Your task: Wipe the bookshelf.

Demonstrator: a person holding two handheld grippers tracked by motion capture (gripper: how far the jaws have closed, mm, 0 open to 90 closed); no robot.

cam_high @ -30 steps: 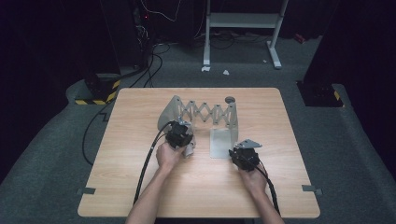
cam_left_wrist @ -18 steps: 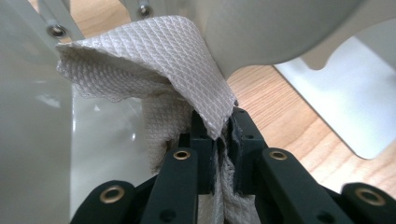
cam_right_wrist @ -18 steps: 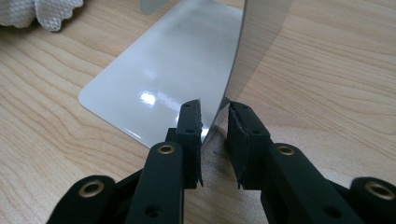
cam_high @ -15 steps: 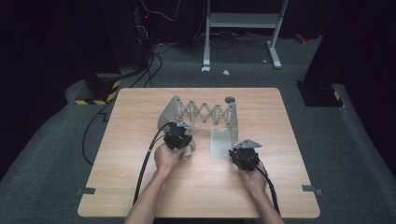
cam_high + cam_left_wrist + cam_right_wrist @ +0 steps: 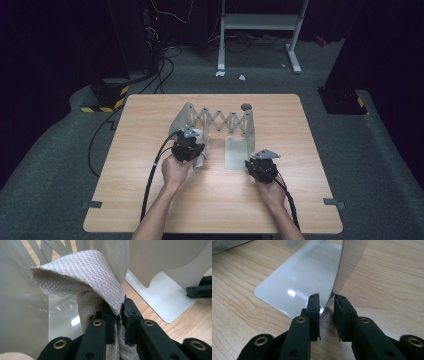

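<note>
A grey metal folding rack with a scissor lattice stands mid-table. My left gripper is at its left end plate, shut on a white waffle-weave cloth. The cloth drapes forward over the jaw tips against the pale plate; a fold hangs below the gripper. My right gripper is at the rack's right end. Its jaws straddle the edge of the upright plate where it bends into the flat base plate, with a gap showing between the pads.
A small round grey knob lies behind the rack near the table's far edge. Both cables trail back along the forearms. A black-and-yellow striped block and a white stand sit on the floor beyond the wooden table.
My left gripper has lifted a little with the cloth along the rack's left plate. The right gripper has stayed put.
</note>
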